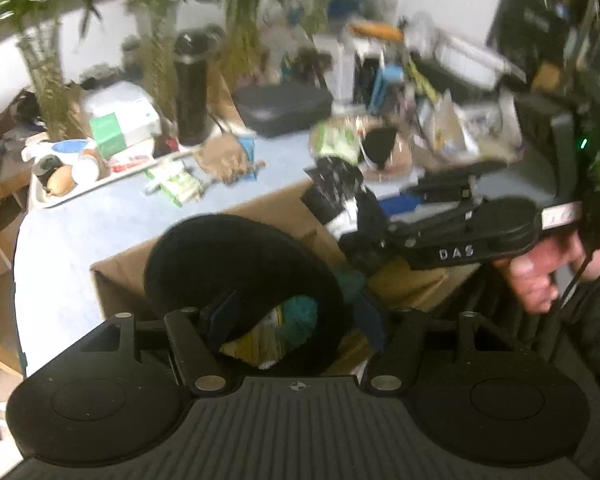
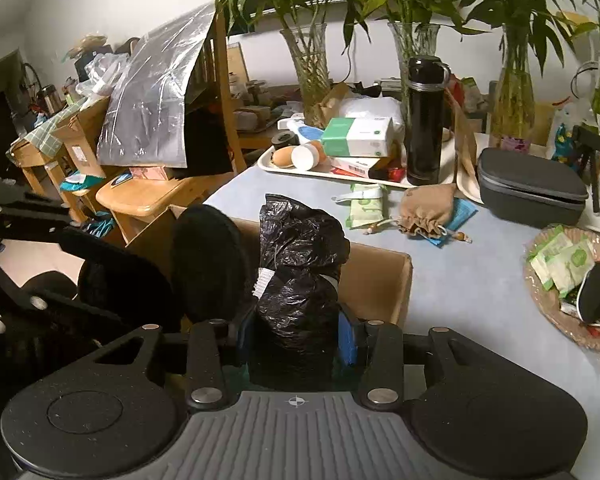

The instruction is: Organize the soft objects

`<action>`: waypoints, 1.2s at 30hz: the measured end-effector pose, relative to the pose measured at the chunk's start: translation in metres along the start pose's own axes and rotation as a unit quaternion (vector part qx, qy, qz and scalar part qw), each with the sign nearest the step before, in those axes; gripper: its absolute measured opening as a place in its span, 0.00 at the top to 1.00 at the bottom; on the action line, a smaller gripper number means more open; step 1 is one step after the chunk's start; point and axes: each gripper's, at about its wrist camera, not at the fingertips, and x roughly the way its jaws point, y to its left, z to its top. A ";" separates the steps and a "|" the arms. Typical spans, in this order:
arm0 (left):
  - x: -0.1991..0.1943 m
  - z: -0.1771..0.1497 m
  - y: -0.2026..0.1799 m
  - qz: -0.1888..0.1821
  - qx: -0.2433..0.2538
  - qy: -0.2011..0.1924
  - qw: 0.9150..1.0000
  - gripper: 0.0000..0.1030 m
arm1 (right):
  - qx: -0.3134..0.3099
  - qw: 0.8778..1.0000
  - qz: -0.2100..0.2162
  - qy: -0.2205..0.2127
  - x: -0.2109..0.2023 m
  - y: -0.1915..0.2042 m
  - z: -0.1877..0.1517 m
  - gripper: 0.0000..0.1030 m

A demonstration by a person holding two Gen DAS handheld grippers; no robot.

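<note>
A black, ring-shaped soft cushion (image 1: 236, 264) stands on edge in the open cardboard box (image 1: 116, 280). Its lower curve passes between the wide-apart fingers of my left gripper (image 1: 296, 320), which is open, and the pads do not press on it. Teal yarn (image 1: 300, 312) lies in the box behind the ring. My right gripper (image 2: 296, 340) is shut on a crumpled black plastic bag bundle (image 2: 300, 280) with a white label, held upright over the box (image 2: 380, 280). The same cushion (image 2: 208, 260) stands just left of the bundle. A hand holds the right gripper's handle.
The box sits at the near edge of a blue-grey table (image 2: 460, 280). Behind it are a tan drawstring pouch (image 2: 428, 208), green packets (image 2: 366, 204), a tray (image 2: 268, 166) of items, a black flask (image 2: 424, 120), a grey case (image 2: 532, 188) and a woven basket (image 2: 540, 300). Wooden chairs (image 2: 148, 196) stand at left.
</note>
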 end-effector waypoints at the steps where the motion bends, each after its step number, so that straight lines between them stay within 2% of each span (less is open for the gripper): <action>1: -0.005 -0.003 0.001 0.005 -0.007 -0.014 1.000 0.39 | 0.002 1.000 0.000 -0.002 -0.001 -0.001 0.000 0.57; 7: -0.028 -0.014 0.009 0.028 -0.023 -0.062 0.997 0.39 | 0.002 1.000 -0.005 0.002 0.002 0.001 0.002 0.54; 10: -0.032 -0.017 0.013 0.045 -0.025 -0.071 0.996 0.39 | -0.019 1.000 -0.016 0.000 0.005 0.009 0.004 0.07; 11: -0.033 -0.018 0.015 0.049 -0.030 -0.072 0.996 0.39 | -0.027 0.999 -0.020 -0.003 0.006 0.012 0.004 0.03; 14: -0.033 -0.020 0.024 0.055 -0.049 -0.078 0.994 0.39 | -0.037 0.999 -0.024 -0.004 0.009 0.017 0.004 0.00; 17: -0.033 -0.019 0.034 0.075 -0.067 -0.090 0.991 0.39 | -0.038 0.998 -0.050 -0.005 0.014 0.015 0.006 0.00; 25: -0.023 -0.008 0.046 0.100 -0.097 -0.101 0.985 0.39 | 0.008 0.995 -0.095 -0.024 0.020 -0.004 0.008 0.00; 29: -0.017 -0.006 0.050 0.102 -0.102 -0.100 0.984 0.39 | 0.016 0.994 -0.096 -0.042 0.024 -0.011 0.005 0.00; 36: -0.015 -0.003 0.058 0.127 -0.101 -0.103 0.981 0.39 | 0.023 0.992 -0.116 -0.045 0.033 -0.019 0.006 0.00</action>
